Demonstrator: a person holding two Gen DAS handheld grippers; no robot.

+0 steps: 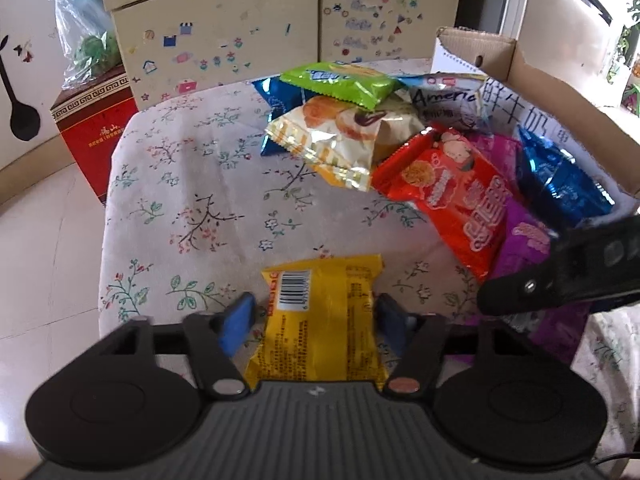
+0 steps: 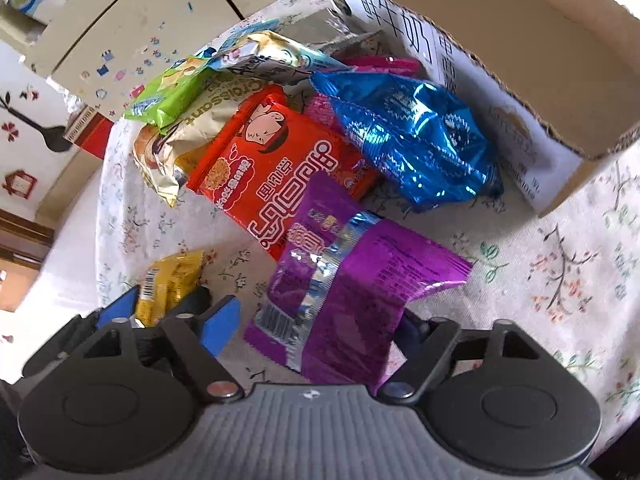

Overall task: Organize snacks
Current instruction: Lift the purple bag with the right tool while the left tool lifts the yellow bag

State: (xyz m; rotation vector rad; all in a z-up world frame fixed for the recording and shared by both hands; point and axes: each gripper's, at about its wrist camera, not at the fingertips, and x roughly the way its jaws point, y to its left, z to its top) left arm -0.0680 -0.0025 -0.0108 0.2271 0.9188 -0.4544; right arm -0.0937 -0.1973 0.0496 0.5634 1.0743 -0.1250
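A yellow snack packet lies on the floral tablecloth between the blue pads of my left gripper; the jaws stand wide on either side of it, open. My right gripper is open around a purple packet, its pads flanking the packet without pressing it. Behind lie a red packet, a blue foil packet, a green packet and a croissant packet. The yellow packet also shows in the right wrist view.
An open cardboard box stands at the table's right, on its side of the snack pile. A cream cabinet with stickers is behind the table. A red box sits on the floor at left. The right gripper's body crosses the left wrist view.
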